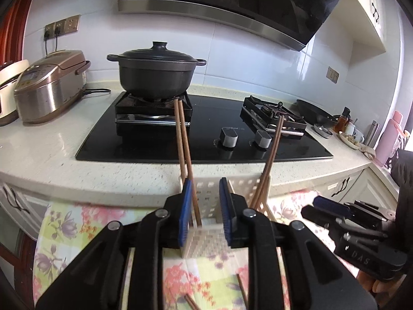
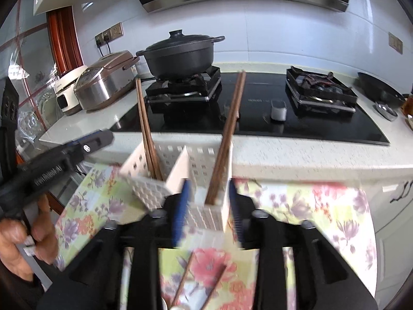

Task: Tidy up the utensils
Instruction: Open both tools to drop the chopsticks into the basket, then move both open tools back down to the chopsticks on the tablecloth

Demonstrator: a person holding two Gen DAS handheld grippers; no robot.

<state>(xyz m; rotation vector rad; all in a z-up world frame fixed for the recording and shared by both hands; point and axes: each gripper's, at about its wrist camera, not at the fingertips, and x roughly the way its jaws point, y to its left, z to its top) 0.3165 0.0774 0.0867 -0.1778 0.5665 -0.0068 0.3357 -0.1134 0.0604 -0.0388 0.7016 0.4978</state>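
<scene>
A: Chopsticks (image 1: 183,139), left wrist view first. Two stand in the left compartment of the white perforated holder (image 1: 206,242), leaning back against its far wall. Two more, maybe three, cross in the right compartment (image 1: 271,155); count unsure where they overlap. Two loose stick ends lie on the floral cloth (image 1: 67,222) at the bottom edge.

B: Jaws there?

A: Left gripper (image 1: 205,206) part open, blue pads either side of the holder's near wall, pressing on nothing. Right gripper (image 1: 333,206) comes in from the right edge, apart from the holder; its opening cannot be told from this side.

B: Room around it?

A: The holder sits on the cloth at the front lip of the bench (image 1: 51,152). Behind: one black hob (image 1: 206,129) with two burners and two knobs, one lidded pot (image 1: 155,72) on the left burner, two rice cookers at left, one dark pan and small jars far right. Bare bench strip between hob and holder.

B: Right wrist view?

A: Two chopsticks (image 2: 144,118) in the left compartment, two (image 2: 227,129) in the right, clearer here. Holder (image 2: 206,214) shows its middle divider. Right gripper (image 2: 207,206) part open, pads flanking the right compartment's near corner; blurred, contact cannot be told, nothing clamped. Two loose sticks on the cloth (image 2: 322,206) below. Left gripper (image 2: 85,144) with the person's hand (image 2: 25,235) at the left edge, clear of the holder. A glass door and red frame show only here.
</scene>
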